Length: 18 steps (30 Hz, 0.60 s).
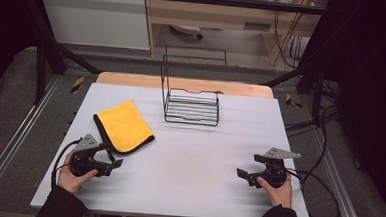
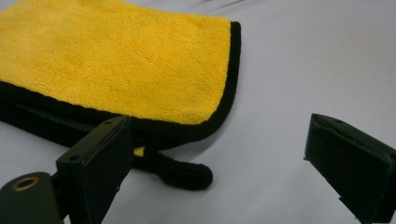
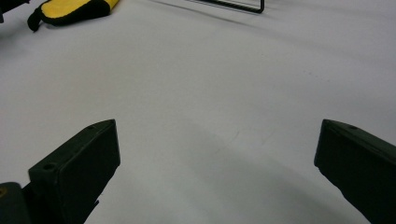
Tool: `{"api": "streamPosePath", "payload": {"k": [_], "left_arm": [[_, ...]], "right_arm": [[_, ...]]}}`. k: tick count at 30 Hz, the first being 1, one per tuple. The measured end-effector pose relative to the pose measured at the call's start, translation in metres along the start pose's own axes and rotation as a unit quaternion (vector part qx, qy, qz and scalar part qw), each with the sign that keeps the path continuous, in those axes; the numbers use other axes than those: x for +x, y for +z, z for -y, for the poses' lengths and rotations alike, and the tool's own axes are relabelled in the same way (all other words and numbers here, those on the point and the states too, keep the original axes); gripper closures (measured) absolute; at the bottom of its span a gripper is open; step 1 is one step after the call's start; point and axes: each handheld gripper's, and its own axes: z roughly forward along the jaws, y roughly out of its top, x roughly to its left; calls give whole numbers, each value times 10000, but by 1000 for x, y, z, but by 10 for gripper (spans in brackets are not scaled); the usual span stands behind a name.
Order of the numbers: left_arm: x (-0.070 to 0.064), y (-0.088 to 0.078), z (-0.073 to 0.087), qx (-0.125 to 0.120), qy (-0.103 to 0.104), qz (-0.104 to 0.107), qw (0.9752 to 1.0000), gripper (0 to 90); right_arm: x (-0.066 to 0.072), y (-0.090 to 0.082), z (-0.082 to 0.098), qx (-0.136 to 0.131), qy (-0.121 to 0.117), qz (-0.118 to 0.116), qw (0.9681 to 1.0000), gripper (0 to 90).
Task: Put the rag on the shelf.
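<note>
Left gripper: I have the left gripper (image 1: 112, 164) low over the table's near left, just beside the near corner of the cloth; its jaws stand wide apart with nothing between them.
Right gripper: my right gripper (image 1: 242, 174) sits at the near right, well apart from the cloth, jaws spread wide over bare table.
Cloth: the folded yellow cloth (image 1: 124, 126) with black edging lies flat on the left half of the white table (image 1: 188, 158), in front of and to the left of the wire rack (image 1: 191, 104).
High view adds: I get the whole layout here, both hands, the rack standing upright at the far middle, and the cables trailing off each gripper.
Left gripper view adds: up close the cloth (image 2: 121, 60) shows its plush pile, stacked folded layers and a small black hanging loop (image 2: 180, 170) lying on the table beside my left-hand jaw.
Right gripper view adds: a corner of the cloth (image 3: 70, 10) and one bar of the rack (image 3: 233, 5) at the top edge.
Cut off or unclear: the cloth runs out of frame on the left of the left gripper view; whether that jaw touches the cloth's edge I cannot tell.
</note>
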Motion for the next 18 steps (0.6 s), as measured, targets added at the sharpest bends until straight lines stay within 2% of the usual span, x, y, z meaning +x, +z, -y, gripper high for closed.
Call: {"api": "streamPosePath", "payload": {"k": [4, 12, 18], "left_arm": [[-1, 1, -1, 1, -16, -26, 10000, 77], [-7, 1, -6, 38, 112, -65, 9999, 74], [-11, 3, -11, 104, 52, -151, 9998, 79]], "right_arm": [[0, -1, 0, -11, 0, -2, 10000, 8], [0, 0, 0, -17, -3, 0, 10000, 8], [1, 0, 0, 15, -26, 27, 10000, 8]]}}
